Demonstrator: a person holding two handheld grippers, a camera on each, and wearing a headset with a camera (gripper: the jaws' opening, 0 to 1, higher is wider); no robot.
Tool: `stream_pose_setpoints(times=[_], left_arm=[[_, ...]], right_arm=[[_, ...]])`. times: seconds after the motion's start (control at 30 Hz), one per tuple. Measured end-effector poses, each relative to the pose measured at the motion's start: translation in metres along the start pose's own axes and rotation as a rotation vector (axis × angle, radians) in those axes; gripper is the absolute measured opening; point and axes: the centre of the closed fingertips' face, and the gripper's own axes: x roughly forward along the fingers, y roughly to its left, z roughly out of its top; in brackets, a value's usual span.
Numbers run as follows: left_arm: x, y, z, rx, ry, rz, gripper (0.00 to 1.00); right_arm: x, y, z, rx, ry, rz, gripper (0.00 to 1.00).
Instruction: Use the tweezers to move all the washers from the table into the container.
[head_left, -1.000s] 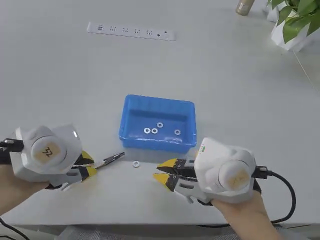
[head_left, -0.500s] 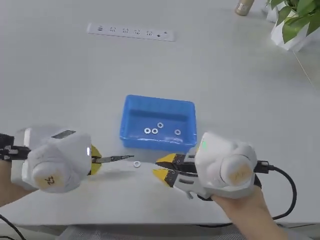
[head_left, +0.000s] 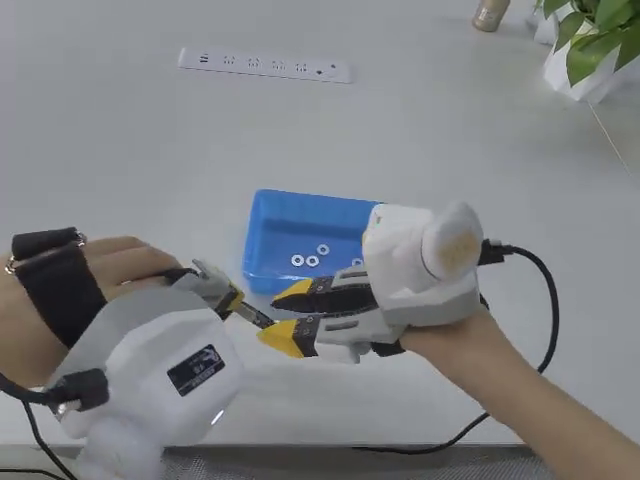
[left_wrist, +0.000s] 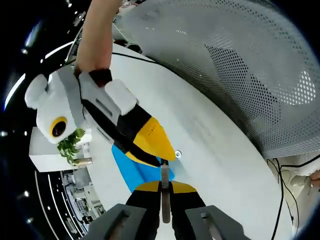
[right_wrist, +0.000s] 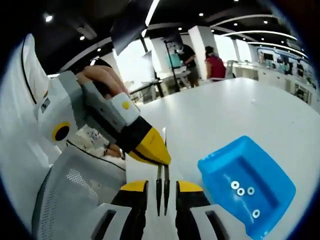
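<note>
Left tool clamped on tweezers, low over near edge of bench. Right tool meets it tip to tip, jaws apart, tweezer prongs between them. One washer loose on bench, near blue container, just off right tool's jaw. Four more washers inside blue container.

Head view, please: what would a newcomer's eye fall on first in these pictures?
The two grippers meet tip to tip in the foreground: the left gripper holds the tweezers out between the right gripper's spread yellow fingers. Just behind them sits the blue container with washers in it, and the left gripper view shows one washer lying on the table beside it.
</note>
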Motion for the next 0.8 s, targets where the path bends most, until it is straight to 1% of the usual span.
stream_pose_setpoints(times=[0.03,0.07,0.1,0.13,0.17,0.2,0.23,0.27,0.3,0.33,0.37,0.4,0.43,0.47,0.5,0.53,0.57,0.6,0.63,0.67,0.7,0.73,0.77,0.8], left_arm=[[0.000,0.001,0.002,0.018,-0.004,0.006,0.03],[0.000,0.003,0.004,0.025,-0.014,0.013,0.03],[0.001,0.003,0.005,0.019,-0.024,0.012,0.03],[0.002,0.000,0.005,0.025,-0.025,-0.002,0.03],[0.004,-0.001,0.002,0.048,-0.019,0.010,0.03],[0.003,-0.001,0.002,0.041,-0.035,0.010,0.03],[0.004,-0.001,0.003,0.001,-0.066,0.013,0.03],[0.003,-0.001,0.004,-0.015,-0.090,0.019,0.04],[0.004,-0.003,0.005,-0.050,-0.111,0.003,0.04],[0.003,-0.006,0.004,-0.144,-0.126,-0.007,0.04],[0.003,-0.003,0.006,-0.158,-0.143,0.000,0.04],[0.001,-0.003,0.007,-0.251,-0.192,-0.010,0.04],[0.000,-0.003,0.007,-0.308,-0.212,-0.017,0.04],[-0.002,-0.002,0.002,-0.376,-0.228,-0.024,0.05],[-0.003,-0.002,-0.001,-0.421,-0.241,-0.031,0.05],[-0.004,-0.003,-0.006,-0.545,-0.265,-0.046,0.07],[-0.005,-0.002,-0.007,-0.641,-0.298,-0.054,0.10],[-0.008,0.013,0.011,-0.762,-0.336,-0.054,0.13],[-0.009,0.015,0.009,-0.832,-0.354,-0.052,0.17],[-0.009,0.015,0.003,-0.910,-0.378,-0.050,0.19],[-0.010,0.013,0.002,-0.998,-0.393,-0.079,0.24],[-0.011,0.010,0.001,-1.104,-0.408,-0.112,0.31],[-0.013,0.013,-0.002,-1.207,-0.439,-0.117,0.31],[-0.016,0.019,-0.005,-1.239,-0.482,-0.082,0.27]], right_arm=[[0.002,0.002,-0.001,0.021,0.015,0.015,0.17],[0.006,0.002,-0.002,0.021,0.025,0.027,0.14],[0.007,0.002,-0.003,0.013,0.036,0.027,0.10],[0.006,-0.001,-0.005,-0.011,0.057,0.007,0.08],[0.006,0.001,-0.003,-0.005,0.043,0.009,0.08],[0.005,0.000,-0.004,0.000,0.047,0.007,0.07],[0.004,0.001,-0.005,0.002,0.051,0.004,0.06],[0.003,0.002,-0.006,-0.002,0.046,0.009,0.05],[0.002,0.003,-0.006,0.008,0.043,0.015,0.04],[0.001,0.003,-0.007,0.010,0.038,0.014,0.03],[0.000,0.005,-0.007,0.022,0.030,0.026,0.03],[0.000,0.006,-0.008,0.027,0.021,0.029,0.03],[-0.001,0.005,-0.009,0.039,0.016,0.025,0.03],[-0.001,0.005,-0.011,0.045,0.015,0.022,0.03],[-0.002,0.004,-0.014,0.055,0.012,0.020,0.03],[-0.003,0.004,-0.014,0.060,0.000,0.013,0.03],[-0.005,0.003,-0.014,0.075,-0.020,0.011,0.03],[-0.006,0.004,-0.011,0.088,-0.045,0.014,0.03],[-0.008,0.004,-0.011,0.095,-0.059,0.017,0.03],[-0.010,0.003,-0.012,0.102,-0.070,0.013,0.03],[-0.011,0.003,-0.014,0.104,-0.070,0.014,0.03],[-0.012,0.004,-0.016,0.097,-0.077,0.011,0.03],[-0.012,0.003,-0.016,0.096,-0.081,0.011,0.03],[-0.015,0.005,-0.014,0.090,-0.102,0.013,0.03]])
